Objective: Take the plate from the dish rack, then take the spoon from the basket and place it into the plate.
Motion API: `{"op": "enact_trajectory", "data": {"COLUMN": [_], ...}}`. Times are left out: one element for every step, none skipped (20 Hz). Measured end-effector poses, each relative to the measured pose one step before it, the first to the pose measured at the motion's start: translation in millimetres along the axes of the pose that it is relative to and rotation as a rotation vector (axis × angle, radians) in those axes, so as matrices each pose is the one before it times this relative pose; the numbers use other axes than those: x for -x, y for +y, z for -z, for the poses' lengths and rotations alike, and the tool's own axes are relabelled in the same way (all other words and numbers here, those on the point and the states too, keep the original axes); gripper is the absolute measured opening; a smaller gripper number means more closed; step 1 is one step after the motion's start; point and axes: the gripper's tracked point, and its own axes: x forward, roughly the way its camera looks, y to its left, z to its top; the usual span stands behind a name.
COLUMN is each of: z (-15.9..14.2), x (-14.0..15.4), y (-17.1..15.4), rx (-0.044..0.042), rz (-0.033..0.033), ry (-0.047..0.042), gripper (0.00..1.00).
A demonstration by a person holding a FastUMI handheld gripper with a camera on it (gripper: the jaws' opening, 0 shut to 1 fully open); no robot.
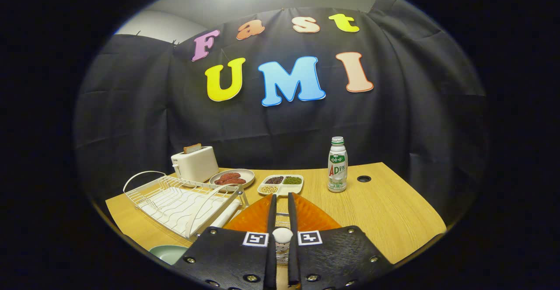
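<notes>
Hand-held gripper narrowed around a spoon, raised over an orange basket on the worktop.

From the left: a white wire dish rack stands on the worktop with no plate in its slots; just beneath it, beside the gripper body, the rim of a pale green plate shows. Behind the rack stands a white toaster with a slice of toast in its slot, then a round dish of sausages, then a divided tray of beans. The two fingers run nearly parallel with only a slim gap; the spoon's pale end sits between them near their base, though firm contact on both sides cannot be confirmed. Right of the fingers stands a bottle, with a cable hole beside it.
</notes>
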Motion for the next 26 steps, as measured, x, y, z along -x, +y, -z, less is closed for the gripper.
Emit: {"op": "enact_trajectory", "data": {"z": [-6.69,-5.00,-5.94,-5.11,-4.79,-4.41,-3.56,-4.04,-4.86,-0.78,-0.89,-2.93,-1.89,1.84,0.32,0.85,1.39,1.48,0.63,2.84,-0.67,0.17,2.44,3.13,3.59,5.18], "x": [4.00,4.76,4.16,5.41,5.12,5.79,5.94,5.96,6.31,5.85,5.56,5.23,5.02,4.13,3.52,3.27,2.13,1.84,1.46,1.73,2.23,1.76,0.90,0.98,-0.59,0.02], "y": [2.26,1.26,1.40,2.36,2.81,3.42,3.83,3.63,4.10,4.36,3.66,2.90,4.05,4.01,4.48,3.45,3.55,5.59,5.36,2.85,2.16,6.18,7.17,8.64,9.50,8.32], "rx": [0.00319,0.00252,0.00407,0.00059,-0.00223,-0.00073,0.00560,0.00596,0.00573,0.00562,0.00607,0.00833,0.00703,0.00469,0.00750,0.01408,0.01133,0.00261,0.00141,0.00912,0.00771,0.00308,0.00450,0.00509,0.00138,-0.00097], "rz": [-0.00753,-0.00303,-0.00278,-0.00213,-0.00538,-0.00622,-0.00924,-0.00956,-0.01176,-0.01245,-0.01140,-0.00866,-0.01112,-0.01025,-0.01016,-0.00608,-0.00801,-0.00837,-0.00872,0.00306,0.00442,0.00068,-0.00539,-0.01552,-0.01932,-0.01598], "ry": [0.00029,-0.00192,-0.00071,0.00163,0.00209,0.00249,0.00590,0.00435,0.00216,0.01160,0.01180,0.00479,0.00928,0.01134,0.01008,0.01098,0.01230,0.00455,0.00499,0.00782,-0.00133,-0.00267,0.00500,0.00520,0.00988,0.01334], "gripper": [0.10,0.10,0.10,0.10,0.10,0.10,0.10,0.10,0.10,0.10,0.10,0.10,0.10,0.10,0.10,0.10,0.10,0.10,0.10,0.10,0.10,0.10,0.10,0.10,0.10,0.10]}}
